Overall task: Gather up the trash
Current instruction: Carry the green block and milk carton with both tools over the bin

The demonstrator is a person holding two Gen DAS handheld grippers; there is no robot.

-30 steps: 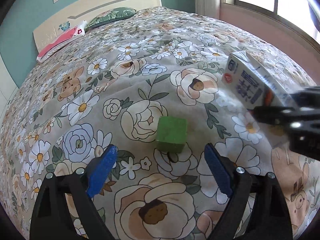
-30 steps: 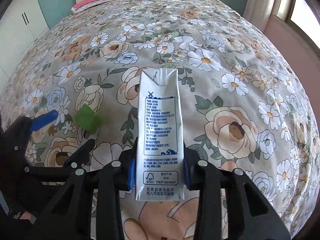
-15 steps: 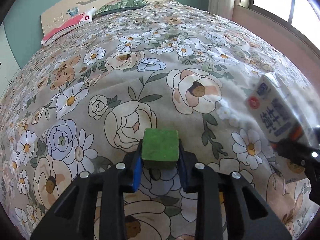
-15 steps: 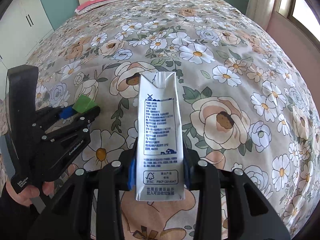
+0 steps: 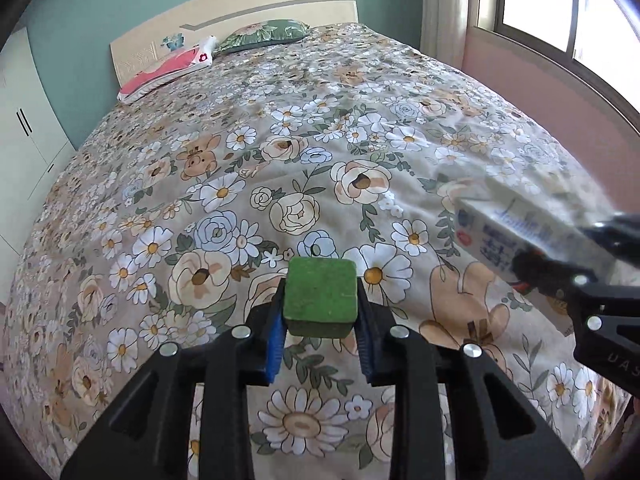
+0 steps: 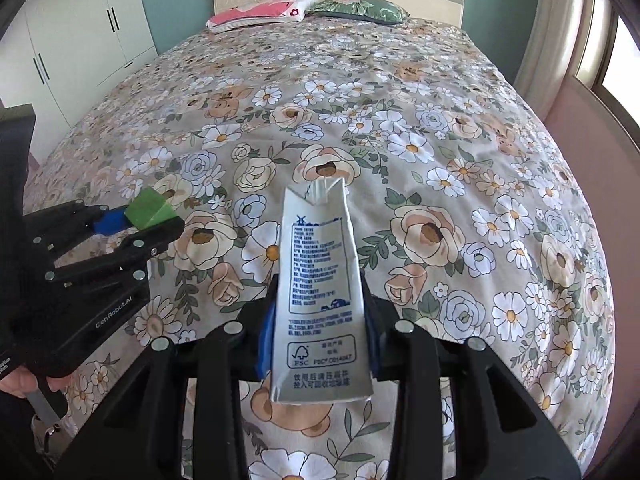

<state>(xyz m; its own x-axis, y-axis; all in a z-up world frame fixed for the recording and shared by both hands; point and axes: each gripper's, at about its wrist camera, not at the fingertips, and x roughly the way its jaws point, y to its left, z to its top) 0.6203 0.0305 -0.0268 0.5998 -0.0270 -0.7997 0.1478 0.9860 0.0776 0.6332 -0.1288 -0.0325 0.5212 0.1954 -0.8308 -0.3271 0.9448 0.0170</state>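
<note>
My left gripper (image 5: 320, 316) is shut on a green sponge block (image 5: 321, 297) and holds it above the floral bedspread (image 5: 280, 152). The block also shows in the right wrist view (image 6: 148, 209), with the left gripper (image 6: 132, 220) at the left. My right gripper (image 6: 318, 332) is shut on a white milk carton (image 6: 319, 288) with blue print, held upright above the bed. The carton shows in the left wrist view (image 5: 516, 236) at the right, blurred.
A pink pillow (image 5: 164, 74) and a green floral pillow (image 5: 264, 34) lie by the headboard (image 5: 240, 12). White wardrobes (image 6: 80, 40) stand left of the bed. A pink wall and window (image 5: 560, 20) run along the right side.
My left gripper closed on the green block and lifted it off the bedspread. Both grippers rose and pulled back from the bed; the right kept hold of the carton.
</note>
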